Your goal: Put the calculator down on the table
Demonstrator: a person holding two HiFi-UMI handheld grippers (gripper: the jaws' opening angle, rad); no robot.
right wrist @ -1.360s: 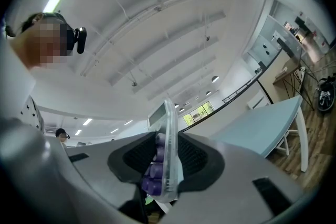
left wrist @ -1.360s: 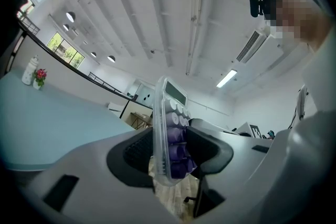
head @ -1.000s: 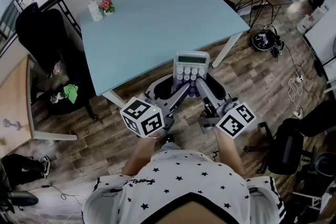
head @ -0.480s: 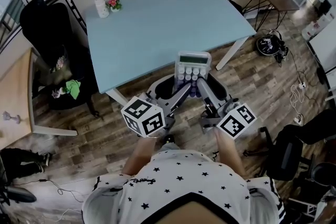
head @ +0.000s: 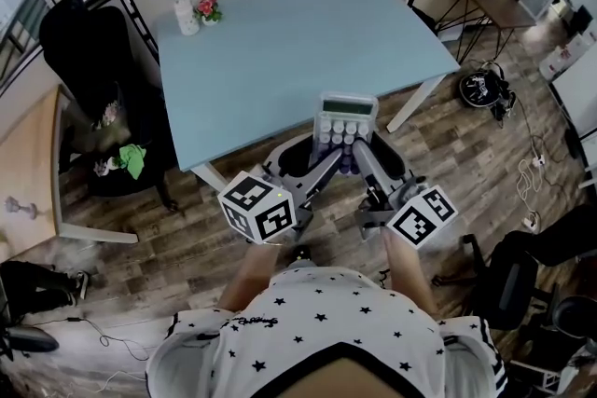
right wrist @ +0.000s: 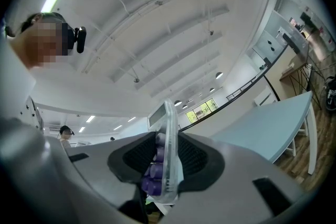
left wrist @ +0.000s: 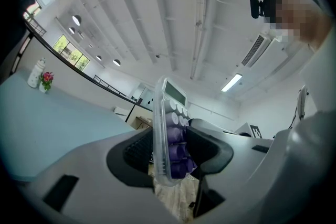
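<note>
Together, both hand-held grippers clamp a calculator (head: 344,120) in mid-air just short of the near edge of a pale blue table (head: 280,33). The calculator has not yet been set down. Seen from the head view, its display end points away from the person, with the key face turned up to the camera. White keys sit below the display and purple keys lie nearer the jaws.

The left gripper (head: 328,165) grips the calculator's near end from the left, its jaws closed across the thin body, one pad on the key face and one on the back. The right gripper (head: 360,159) holds the same near end from the right in the same way, pads pressed against both faces. In each gripper view the calculator stands edge-on between the dark ribbed pads, its clear casing rising above them. The marker cube on the left gripper (head: 256,207) and its counterpart on the right gripper (head: 422,216) sit close to the person's star-patterned shirt (head: 317,331).

At the table's far left corner stand a small pot of pink flowers (head: 210,9) and a white bottle (head: 186,16), just beside each other and well apart from the calculator. A black chair (head: 84,51) stands left of the table. A wooden desk (head: 490,0) stands at the far right, on a wood-plank floor (head: 466,154).
</note>
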